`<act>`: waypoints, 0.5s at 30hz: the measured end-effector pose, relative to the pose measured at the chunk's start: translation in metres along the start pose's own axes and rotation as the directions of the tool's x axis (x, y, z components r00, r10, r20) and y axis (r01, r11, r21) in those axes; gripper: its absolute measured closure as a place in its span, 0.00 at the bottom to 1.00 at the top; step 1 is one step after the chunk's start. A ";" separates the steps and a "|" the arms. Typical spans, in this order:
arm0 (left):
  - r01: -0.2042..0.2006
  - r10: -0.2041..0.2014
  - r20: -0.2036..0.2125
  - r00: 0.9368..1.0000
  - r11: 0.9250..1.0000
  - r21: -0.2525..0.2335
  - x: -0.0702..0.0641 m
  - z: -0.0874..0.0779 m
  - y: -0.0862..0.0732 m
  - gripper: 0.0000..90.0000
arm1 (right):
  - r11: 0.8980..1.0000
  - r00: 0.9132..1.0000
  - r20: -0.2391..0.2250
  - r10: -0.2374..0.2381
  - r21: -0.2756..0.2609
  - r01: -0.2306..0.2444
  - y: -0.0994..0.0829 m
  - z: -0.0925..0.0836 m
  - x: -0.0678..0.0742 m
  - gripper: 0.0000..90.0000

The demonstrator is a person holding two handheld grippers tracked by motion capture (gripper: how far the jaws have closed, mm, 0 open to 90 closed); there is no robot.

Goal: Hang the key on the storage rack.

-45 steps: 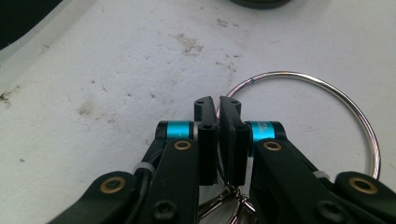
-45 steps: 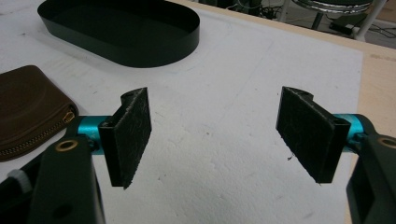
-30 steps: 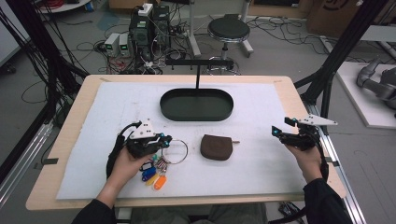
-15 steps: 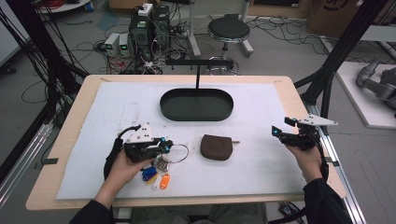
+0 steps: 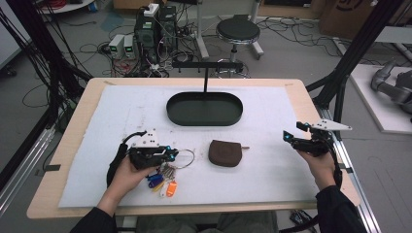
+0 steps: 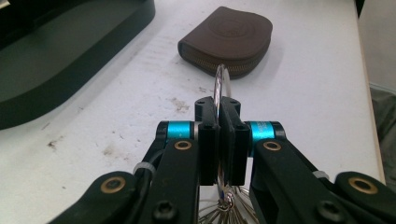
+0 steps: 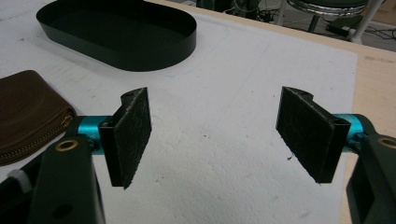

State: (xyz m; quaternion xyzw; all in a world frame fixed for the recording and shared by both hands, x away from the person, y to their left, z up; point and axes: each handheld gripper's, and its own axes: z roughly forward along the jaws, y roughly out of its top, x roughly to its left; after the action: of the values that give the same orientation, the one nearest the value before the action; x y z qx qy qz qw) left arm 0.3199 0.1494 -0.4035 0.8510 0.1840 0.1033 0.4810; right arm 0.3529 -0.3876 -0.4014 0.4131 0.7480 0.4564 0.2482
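A metal key ring carries a bunch of keys with blue, yellow and orange tags that lies on the white mat. My left gripper is shut on the ring, which stands up between its pads. A brown zip pouch rests just beyond the ring. At the mat's right edge my right gripper is open, its jaws wide apart with nothing between them.
A black oval tray sits at the back centre of the mat, under a black T-shaped stand. The wooden table edge runs close to my right gripper.
The left hand and gripper have shifted slightly on the key ring; the keys have moved a little with it. The right gripper has not moved.
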 end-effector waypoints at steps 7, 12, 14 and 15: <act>-0.013 0.013 -0.014 1.000 0.999 -0.042 0.001 -0.007 0.007 0.96 | 1.000 1.000 0.000 0.000 0.002 0.000 0.000 0.000 0.000 0.30; -0.013 0.011 -0.030 0.999 0.997 -0.082 0.003 -0.015 0.014 0.96 | 1.000 1.000 0.001 0.008 0.001 -0.008 0.000 0.000 0.000 0.30; -0.021 0.017 -0.038 0.999 0.995 -0.094 0.003 -0.019 0.017 0.96 | 1.000 1.000 0.000 0.008 -0.001 -0.008 0.000 0.000 0.000 0.30; -0.025 0.020 -0.044 0.999 0.995 -0.101 0.003 -0.021 0.020 0.96 | 1.000 1.000 0.000 0.008 -0.001 -0.008 0.000 0.000 0.000 0.30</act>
State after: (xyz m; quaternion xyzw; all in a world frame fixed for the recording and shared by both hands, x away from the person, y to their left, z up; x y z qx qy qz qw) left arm 0.3197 0.1582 -0.3756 0.8252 0.1792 0.1360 0.5182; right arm 0.3530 -0.3880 -0.4014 0.4161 0.7460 0.4578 0.2466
